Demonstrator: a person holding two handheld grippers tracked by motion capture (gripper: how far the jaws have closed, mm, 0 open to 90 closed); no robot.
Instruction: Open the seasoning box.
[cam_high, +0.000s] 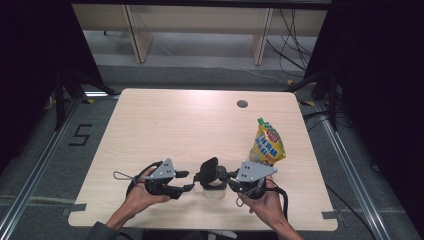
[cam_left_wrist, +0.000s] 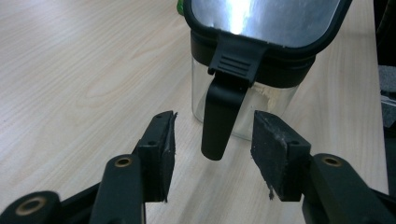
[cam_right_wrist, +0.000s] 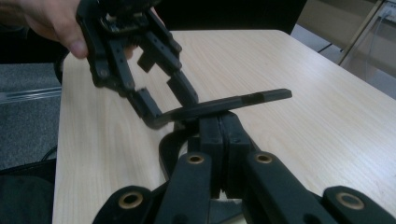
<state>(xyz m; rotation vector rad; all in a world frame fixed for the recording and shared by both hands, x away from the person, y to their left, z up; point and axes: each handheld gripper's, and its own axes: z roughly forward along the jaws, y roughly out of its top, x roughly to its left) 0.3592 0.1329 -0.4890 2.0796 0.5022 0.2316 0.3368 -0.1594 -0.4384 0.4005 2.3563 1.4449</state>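
The clear, square container with a black rim (cam_high: 212, 189) is sitting near the table's front edge, between the two hands. Its hinged black lid with a shiny metal inner face (cam_left_wrist: 261, 18) is standing raised. The right gripper (cam_right_wrist: 223, 135) is clamping shut on the container's rim beside the lid. The left gripper (cam_left_wrist: 214, 149) is standing open, its pads flanking the black latch tab (cam_left_wrist: 223, 112) without touching it. The light wooden table (cam_high: 190, 125) is lying bare behind the container. A yellow snack bag (cam_high: 267, 145) is lying near the right edge.
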